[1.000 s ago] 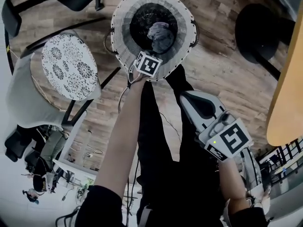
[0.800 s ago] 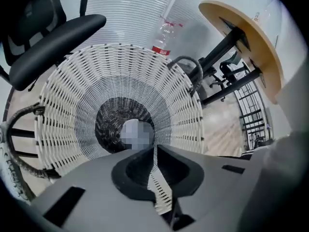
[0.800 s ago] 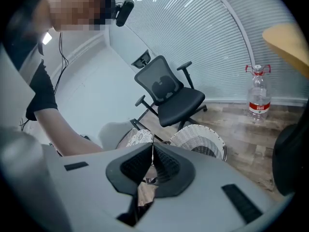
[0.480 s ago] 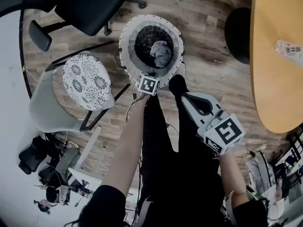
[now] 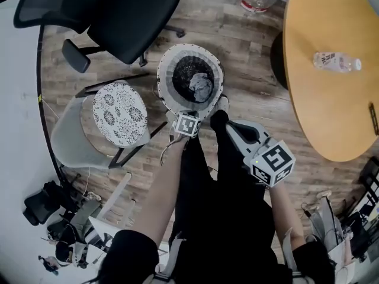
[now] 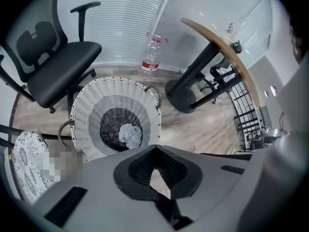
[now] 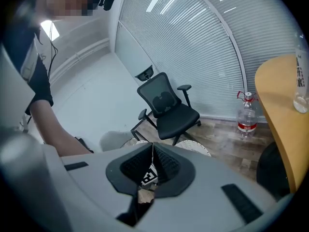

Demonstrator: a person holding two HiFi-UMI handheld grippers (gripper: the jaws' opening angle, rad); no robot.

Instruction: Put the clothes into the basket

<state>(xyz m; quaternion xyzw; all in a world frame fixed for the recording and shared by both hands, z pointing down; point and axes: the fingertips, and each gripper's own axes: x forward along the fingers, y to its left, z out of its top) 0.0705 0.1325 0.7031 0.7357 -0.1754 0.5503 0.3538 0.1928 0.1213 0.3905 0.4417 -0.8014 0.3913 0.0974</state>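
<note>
While both grippers are held above the wooden floor (image 5: 249, 58), the left gripper (image 6: 154, 148) shows its jaws pressed together with nothing between them. The right gripper (image 7: 152, 146) likewise has its jaws closed tip to tip and empty. The clothes (image 5: 202, 86), a crumpled grey bundle, lie at the bottom of the white woven basket (image 5: 168, 74), which stands between a black office chair (image 5: 127, 13) and a round wooden table (image 5: 331, 111).

Bright, even indoor light, faint soft shadows on the wood floor (image 5: 254, 99), strong fisheye bending, dark vignetted corners, mostly sharp.
</note>
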